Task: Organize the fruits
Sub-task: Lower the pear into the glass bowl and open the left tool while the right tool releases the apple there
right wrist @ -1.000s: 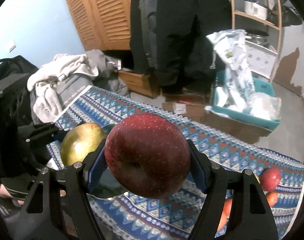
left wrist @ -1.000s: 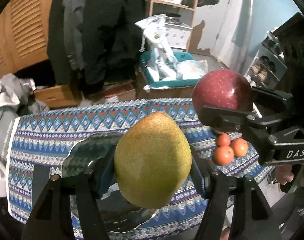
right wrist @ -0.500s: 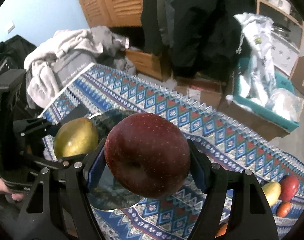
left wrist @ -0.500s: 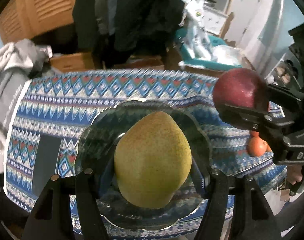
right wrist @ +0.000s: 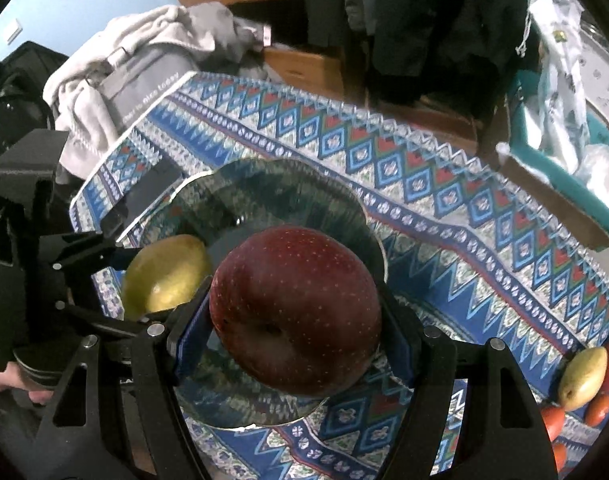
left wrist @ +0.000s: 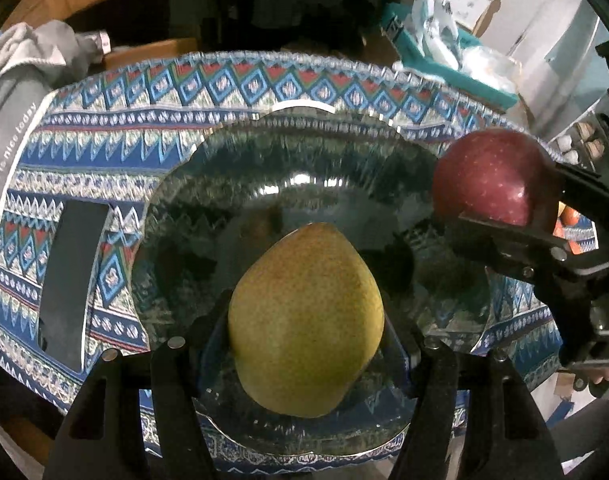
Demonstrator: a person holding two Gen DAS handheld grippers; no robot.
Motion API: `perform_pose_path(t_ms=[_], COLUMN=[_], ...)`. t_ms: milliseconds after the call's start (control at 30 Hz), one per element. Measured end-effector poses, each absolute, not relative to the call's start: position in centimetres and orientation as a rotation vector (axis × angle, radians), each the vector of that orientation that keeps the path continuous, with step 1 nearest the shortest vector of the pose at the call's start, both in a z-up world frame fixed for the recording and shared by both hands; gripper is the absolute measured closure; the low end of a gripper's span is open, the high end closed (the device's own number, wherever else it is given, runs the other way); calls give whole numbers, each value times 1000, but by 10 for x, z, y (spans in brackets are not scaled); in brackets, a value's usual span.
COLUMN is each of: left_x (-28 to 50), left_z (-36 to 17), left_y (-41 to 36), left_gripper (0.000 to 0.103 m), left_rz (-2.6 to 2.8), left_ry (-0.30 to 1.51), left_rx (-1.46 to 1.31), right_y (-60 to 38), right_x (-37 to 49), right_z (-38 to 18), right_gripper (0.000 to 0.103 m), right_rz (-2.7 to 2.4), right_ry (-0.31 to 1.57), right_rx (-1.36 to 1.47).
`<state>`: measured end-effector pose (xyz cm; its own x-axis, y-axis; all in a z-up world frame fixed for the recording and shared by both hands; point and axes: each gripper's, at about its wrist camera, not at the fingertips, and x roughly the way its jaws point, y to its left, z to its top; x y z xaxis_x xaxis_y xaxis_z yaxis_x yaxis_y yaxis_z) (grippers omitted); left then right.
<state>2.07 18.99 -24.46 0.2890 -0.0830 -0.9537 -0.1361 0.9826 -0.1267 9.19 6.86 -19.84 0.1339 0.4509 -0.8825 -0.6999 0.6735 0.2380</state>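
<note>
Both grippers have been lowered over the last second, so the glass plate (left wrist: 240,184) now fills each view below them. The left gripper (left wrist: 304,332) is kept clamped on the pear (left wrist: 304,320), the right gripper (right wrist: 294,320) on the apple (right wrist: 294,312), both fruits held above the plate, contact not seen. Release onto the plate is judged next. 1 pear and other fruit (right wrist: 584,376) are left at the cloth's (right wrist: 444,200) far end.

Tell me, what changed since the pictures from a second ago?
Both grippers came down over the glass plate, which now fills the view below them. The left gripper still holds the pear, and the right gripper still holds the red apple. Nothing was let go; the jaws stayed as they were.
</note>
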Motion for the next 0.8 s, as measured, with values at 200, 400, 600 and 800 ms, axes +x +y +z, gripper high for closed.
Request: perform_pose_path(t_ms=[200,400,600,800], left_x=[21,17,14,9], left_z=[-267,-270,-252,-244], left_y=[180,180,180,189], left_gripper=[35,34,33,30], left_rz=[14,18,34,54], left_ry=[1363,1380,1344,1348], left_rx=[-191,-192,-159,-161], right_y=[71,70,71,70], right_x=[88,86,85,83], right_z=[-211,-216,-224,-230], right_gripper=[29,29,29,28], right_rz=[842,840,835,836], right_ry=[1199,1215,1246,1279], right_rx=[-281,-283,-265,-249])
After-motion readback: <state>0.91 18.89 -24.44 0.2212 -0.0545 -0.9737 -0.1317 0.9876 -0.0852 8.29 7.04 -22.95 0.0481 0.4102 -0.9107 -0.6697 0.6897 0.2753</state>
